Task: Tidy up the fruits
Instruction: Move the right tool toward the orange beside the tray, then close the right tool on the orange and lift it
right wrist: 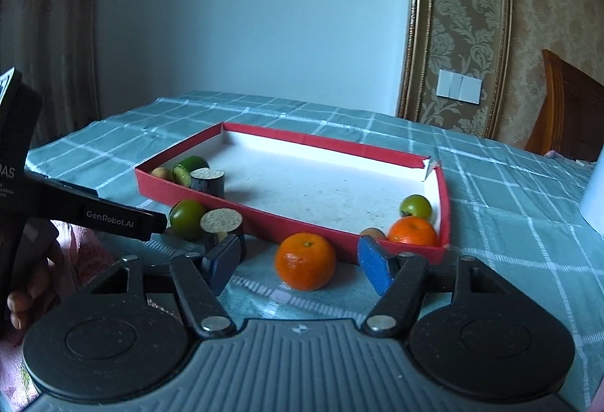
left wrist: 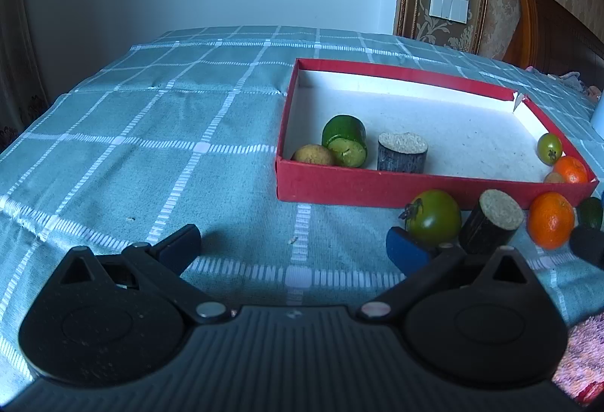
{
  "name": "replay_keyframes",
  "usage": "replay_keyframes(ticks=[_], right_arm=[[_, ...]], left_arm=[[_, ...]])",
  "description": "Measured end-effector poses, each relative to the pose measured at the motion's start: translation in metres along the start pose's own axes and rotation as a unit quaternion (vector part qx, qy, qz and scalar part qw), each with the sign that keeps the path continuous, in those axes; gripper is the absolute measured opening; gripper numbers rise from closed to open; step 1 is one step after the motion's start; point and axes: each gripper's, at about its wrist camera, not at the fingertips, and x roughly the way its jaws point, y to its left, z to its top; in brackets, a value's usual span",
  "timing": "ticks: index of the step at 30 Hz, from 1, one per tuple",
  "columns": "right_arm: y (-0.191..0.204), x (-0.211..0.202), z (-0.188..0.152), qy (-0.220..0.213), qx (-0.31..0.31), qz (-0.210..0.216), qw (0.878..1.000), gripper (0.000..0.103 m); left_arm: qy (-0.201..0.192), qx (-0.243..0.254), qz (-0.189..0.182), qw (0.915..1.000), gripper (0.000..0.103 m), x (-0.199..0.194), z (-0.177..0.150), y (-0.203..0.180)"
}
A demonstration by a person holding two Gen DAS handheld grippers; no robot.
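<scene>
A red box with a white inside lies on the checked cloth. In its near right corner are an orange, a green tomato and a small brown fruit. At its left end sit a green cut piece, a yellowish fruit and a dark cylinder. In front of the box lie a loose orange, a green tomato and another dark cylinder. My right gripper is open with the loose orange between its pads, untouched. My left gripper is open over bare cloth.
A green piece shows at the right edge beside the loose orange. A white object stands on the table at the far right. A hand holds the left gripper's handle. A wall and a wooden headboard lie behind the table.
</scene>
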Motion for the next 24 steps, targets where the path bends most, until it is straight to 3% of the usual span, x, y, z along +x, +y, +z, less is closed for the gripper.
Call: replay_keyframes(ticks=[10, 18, 24], right_arm=[[-0.005, 0.032, 0.003, 0.037, 0.016, -0.005, 0.999, 0.061], [-0.012, 0.044, 0.0, 0.054, 0.033, 0.005, 0.998, 0.043], [-0.013, 0.044, 0.0, 0.054, 0.035, 0.006, 0.998, 0.043]], left_arm=[[-0.001, -0.002, -0.002, 1.0, 0.103, 0.0, 0.0, 0.001], [-0.001, -0.002, -0.003, 1.0, 0.103, 0.0, 0.001, 0.0], [0.0, 0.0, -0.001, 1.0, 0.103, 0.001, 0.001, -0.001]])
